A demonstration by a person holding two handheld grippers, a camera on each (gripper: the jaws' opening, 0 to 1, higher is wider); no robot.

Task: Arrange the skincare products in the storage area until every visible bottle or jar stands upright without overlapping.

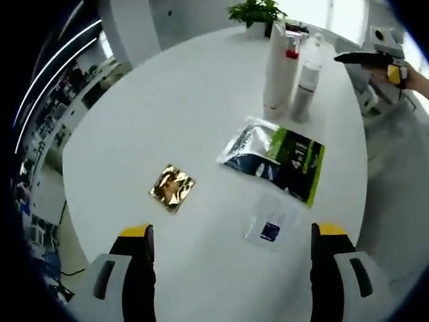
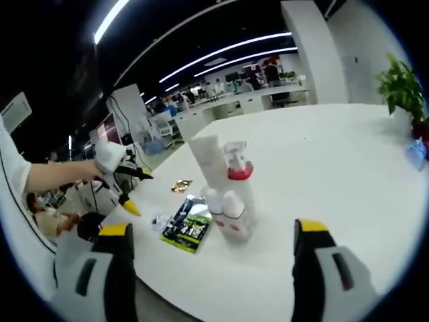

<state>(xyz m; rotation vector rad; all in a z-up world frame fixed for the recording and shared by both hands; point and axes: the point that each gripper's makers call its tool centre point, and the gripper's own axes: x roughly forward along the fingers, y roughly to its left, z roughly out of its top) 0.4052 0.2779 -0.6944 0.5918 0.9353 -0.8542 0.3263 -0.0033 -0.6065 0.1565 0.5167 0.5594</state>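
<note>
white table [image 1: 167,114], upright bottles [image 1: 276,64], sachets [image 1: 275,155], plant [image 1: 256,15]

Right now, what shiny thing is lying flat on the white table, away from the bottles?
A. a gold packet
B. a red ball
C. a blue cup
A: a crinkled gold packet lies flat on the white table, apart from the standing bottles.

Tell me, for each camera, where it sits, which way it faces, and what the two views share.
Left gripper view: rides the left gripper, looking down on the white table with its gold sachet; its open jaws rise from below, and the right gripper shows top right.
Right gripper view: rides the right gripper, facing low across the table toward an office; open jaws below, and the left gripper on a forearm at left.
Shared: white tube, red-collared bottle, green-and-black pouch, potted plant.
</note>
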